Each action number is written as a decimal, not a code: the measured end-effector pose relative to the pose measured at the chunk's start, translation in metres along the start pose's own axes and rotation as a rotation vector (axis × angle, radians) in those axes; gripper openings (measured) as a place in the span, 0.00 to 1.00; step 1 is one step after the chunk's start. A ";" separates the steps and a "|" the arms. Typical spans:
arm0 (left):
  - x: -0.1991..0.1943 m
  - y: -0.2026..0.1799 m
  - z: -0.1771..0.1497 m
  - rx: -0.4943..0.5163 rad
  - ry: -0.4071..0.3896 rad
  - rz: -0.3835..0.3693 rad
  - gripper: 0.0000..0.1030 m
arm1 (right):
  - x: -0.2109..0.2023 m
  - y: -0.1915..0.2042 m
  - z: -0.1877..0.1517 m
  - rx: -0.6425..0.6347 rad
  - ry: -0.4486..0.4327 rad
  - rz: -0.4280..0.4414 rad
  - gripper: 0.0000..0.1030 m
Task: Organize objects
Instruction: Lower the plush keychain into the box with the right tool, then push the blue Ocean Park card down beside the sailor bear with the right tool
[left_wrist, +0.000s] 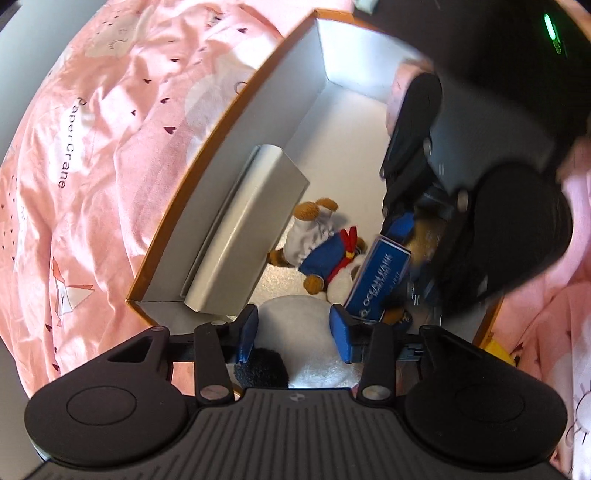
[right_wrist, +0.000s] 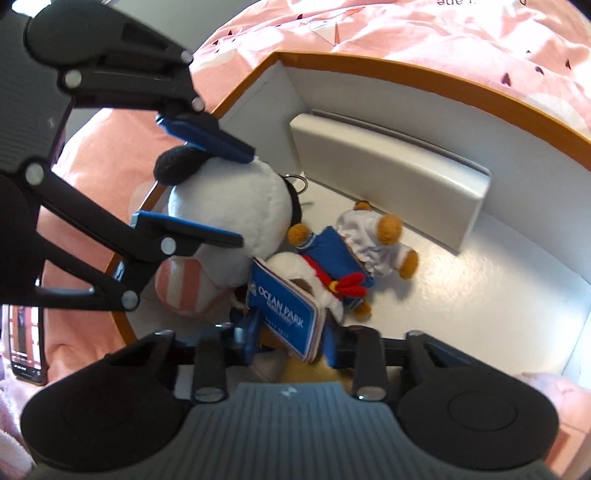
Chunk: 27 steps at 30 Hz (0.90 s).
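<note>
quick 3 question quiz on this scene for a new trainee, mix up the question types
1. True or false: the small bear lies outside the orange-rimmed box.
2. What sits between the fingers of the right gripper? A) the white plush B) the blue Ocean Park tag C) the grey inner box
3. Fill in: the left gripper grips a white plush with a ____ ear.

Key: 1 false, it lies inside on the box floor; 2 B; 3 black.
</note>
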<state>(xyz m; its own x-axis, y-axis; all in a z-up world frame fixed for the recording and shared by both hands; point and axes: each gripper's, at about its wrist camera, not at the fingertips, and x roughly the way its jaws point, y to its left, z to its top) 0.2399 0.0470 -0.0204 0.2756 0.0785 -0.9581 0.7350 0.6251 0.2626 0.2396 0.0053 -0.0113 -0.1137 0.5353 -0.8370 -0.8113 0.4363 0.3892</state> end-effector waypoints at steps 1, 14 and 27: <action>0.002 -0.003 0.000 0.018 0.011 0.008 0.46 | -0.003 -0.002 -0.001 0.001 0.002 0.016 0.19; 0.006 -0.020 -0.002 0.134 0.024 0.032 0.41 | -0.005 0.031 -0.001 -0.150 -0.015 -0.069 0.71; -0.007 -0.010 -0.019 0.093 -0.038 0.015 0.41 | -0.038 0.001 0.001 -0.047 -0.039 -0.060 0.56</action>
<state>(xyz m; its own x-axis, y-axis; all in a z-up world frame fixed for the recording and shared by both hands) 0.2190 0.0545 -0.0186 0.3095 0.0567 -0.9492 0.7843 0.5492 0.2885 0.2431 -0.0141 0.0214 -0.0423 0.5373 -0.8423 -0.8422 0.4344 0.3194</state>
